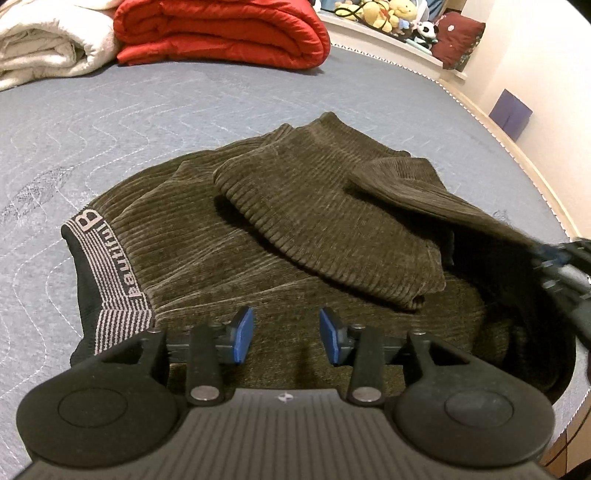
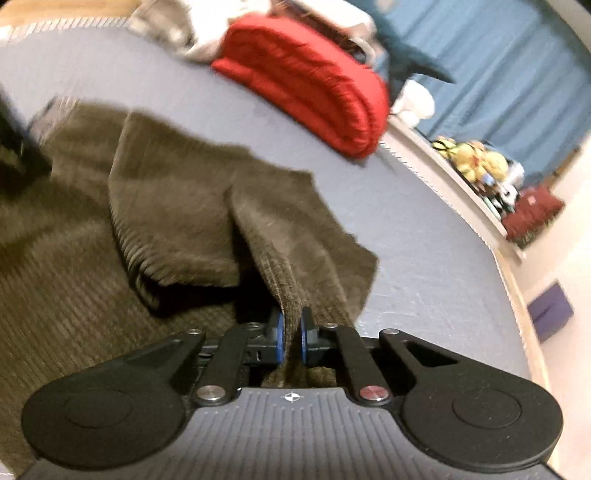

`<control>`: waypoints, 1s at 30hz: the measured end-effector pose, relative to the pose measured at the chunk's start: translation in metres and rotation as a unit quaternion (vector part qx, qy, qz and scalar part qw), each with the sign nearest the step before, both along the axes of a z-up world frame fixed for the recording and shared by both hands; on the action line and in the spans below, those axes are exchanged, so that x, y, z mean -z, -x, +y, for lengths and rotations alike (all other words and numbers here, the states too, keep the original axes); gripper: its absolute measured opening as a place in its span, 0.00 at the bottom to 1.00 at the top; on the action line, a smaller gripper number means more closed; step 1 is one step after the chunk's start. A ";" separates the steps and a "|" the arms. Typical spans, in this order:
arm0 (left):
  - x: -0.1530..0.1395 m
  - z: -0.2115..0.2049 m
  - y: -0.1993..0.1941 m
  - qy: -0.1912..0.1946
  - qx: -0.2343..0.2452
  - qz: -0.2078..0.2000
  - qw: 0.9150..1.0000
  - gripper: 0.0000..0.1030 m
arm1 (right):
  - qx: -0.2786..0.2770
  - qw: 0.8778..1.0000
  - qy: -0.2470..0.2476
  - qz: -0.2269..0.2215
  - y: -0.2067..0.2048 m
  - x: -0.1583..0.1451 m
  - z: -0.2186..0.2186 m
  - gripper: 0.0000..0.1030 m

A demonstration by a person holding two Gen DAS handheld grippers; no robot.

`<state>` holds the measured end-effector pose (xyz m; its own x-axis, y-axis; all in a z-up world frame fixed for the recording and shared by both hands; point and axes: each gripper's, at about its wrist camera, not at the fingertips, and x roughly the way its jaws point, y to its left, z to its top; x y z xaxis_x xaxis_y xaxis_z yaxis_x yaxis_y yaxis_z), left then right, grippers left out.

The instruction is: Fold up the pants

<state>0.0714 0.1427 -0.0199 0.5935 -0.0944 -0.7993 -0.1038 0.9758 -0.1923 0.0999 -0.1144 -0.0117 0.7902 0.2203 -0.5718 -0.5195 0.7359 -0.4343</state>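
Olive-brown ribbed pants (image 1: 258, 229) lie bunched on the grey quilted bed, the black waistband with pale lettering (image 1: 107, 266) at the left. My left gripper (image 1: 286, 336) hovers just above the fabric near the waist, open, its blue pads apart with nothing between them. The right gripper (image 1: 565, 266) shows at the right edge, lifting a fold of a leg. In the right wrist view the right gripper (image 2: 291, 338) is shut on that raised ridge of the pants (image 2: 266, 236); the cloth runs up between its blue pads.
A folded red quilt (image 1: 221, 31) and a cream blanket (image 1: 48, 44) lie at the far end of the bed (image 1: 110, 122). Plush toys (image 1: 384, 14) and a dark red cushion (image 1: 458, 37) sit on a ledge. A purple box (image 1: 511, 112) stands by the wall at the right.
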 end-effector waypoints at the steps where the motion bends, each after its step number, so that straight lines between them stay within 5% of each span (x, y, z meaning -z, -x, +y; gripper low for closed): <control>1: 0.000 0.000 0.001 0.001 0.001 0.000 1.000 0.43 | 0.010 1.000 -0.018 0.000 0.002 -0.008 -0.012 0.08; 8: -0.005 0.001 0.005 0.011 0.008 -0.008 1.000 0.43 | 0.132 0.982 -0.130 0.046 0.009 -0.046 -0.142 0.07; 10: -0.005 0.003 0.005 0.014 0.010 -0.008 1.000 0.43 | 0.203 0.966 -0.136 0.086 0.011 -0.040 -0.189 0.07; 13: -0.005 0.002 0.005 0.014 0.014 -0.007 1.000 0.43 | 0.328 0.920 -0.126 0.173 0.017 -0.010 -0.266 0.07; 17: -0.006 -0.005 0.006 0.017 0.022 -0.008 1.000 0.43 | 0.364 0.901 -0.089 0.218 0.041 0.027 -0.315 0.10; 22: -0.008 -0.014 0.005 0.011 0.027 -0.011 1.000 0.45 | 0.346 0.916 -0.147 0.142 0.058 -0.004 -0.328 0.41; 26: -0.002 -0.016 0.002 0.001 0.025 -0.005 1.000 0.47 | 0.290 0.936 -0.178 0.086 0.058 -0.020 -0.313 0.42; 30: 0.003 -0.009 -0.001 -0.004 0.017 0.001 1.000 0.47 | 0.231 0.965 -0.120 0.021 0.055 -0.029 -0.286 0.43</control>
<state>0.0720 0.1334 -0.0229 0.5887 -0.1079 -0.8011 -0.0711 0.9803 -0.1843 0.0448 -0.4002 0.0168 0.8129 -0.0198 -0.5820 -0.1253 0.9701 -0.2080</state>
